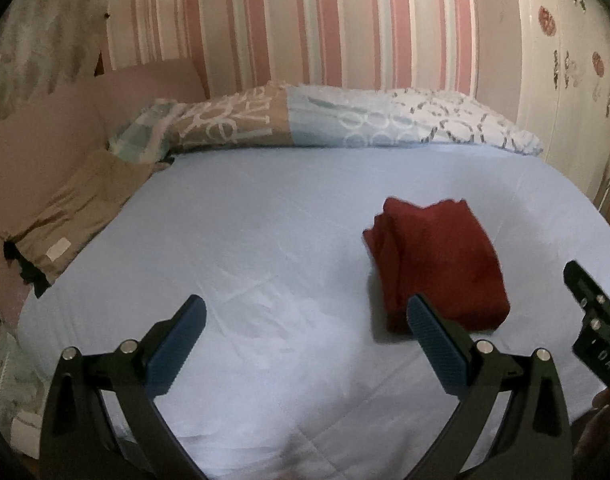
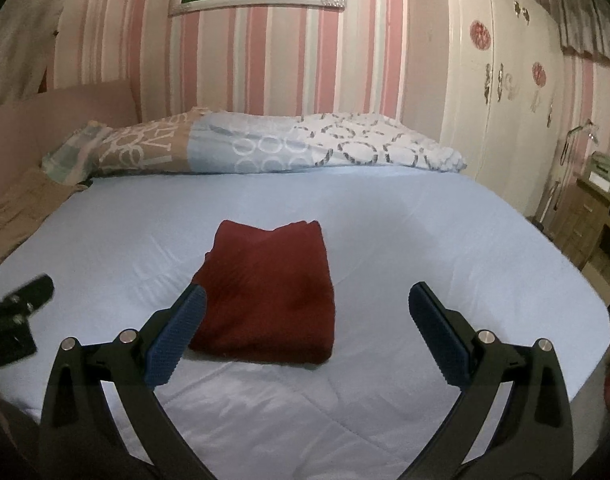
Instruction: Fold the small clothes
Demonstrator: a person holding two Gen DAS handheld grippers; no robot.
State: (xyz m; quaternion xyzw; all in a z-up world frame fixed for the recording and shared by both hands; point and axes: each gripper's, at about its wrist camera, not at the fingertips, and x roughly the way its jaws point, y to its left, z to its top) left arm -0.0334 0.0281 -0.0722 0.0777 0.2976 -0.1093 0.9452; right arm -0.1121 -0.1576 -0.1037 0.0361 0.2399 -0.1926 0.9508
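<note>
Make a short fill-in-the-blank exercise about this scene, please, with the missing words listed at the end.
1. The folded cloth is dark ____.
2. It lies on a light ____ sheet.
3. The left gripper and right gripper are both ____, holding nothing.
4. The wall behind the bed has pink ____.

Missing words: red; blue; open; stripes

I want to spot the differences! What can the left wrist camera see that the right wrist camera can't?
Only the left wrist view shows the tan cloth with a white label at the bed's left edge, and the open left gripper from behind. Only the right wrist view shows the wooden drawers on the right, and the open right gripper from behind. Both show the folded red garment lying free on the blue sheet, the patterned pillow and the striped wall.
</note>
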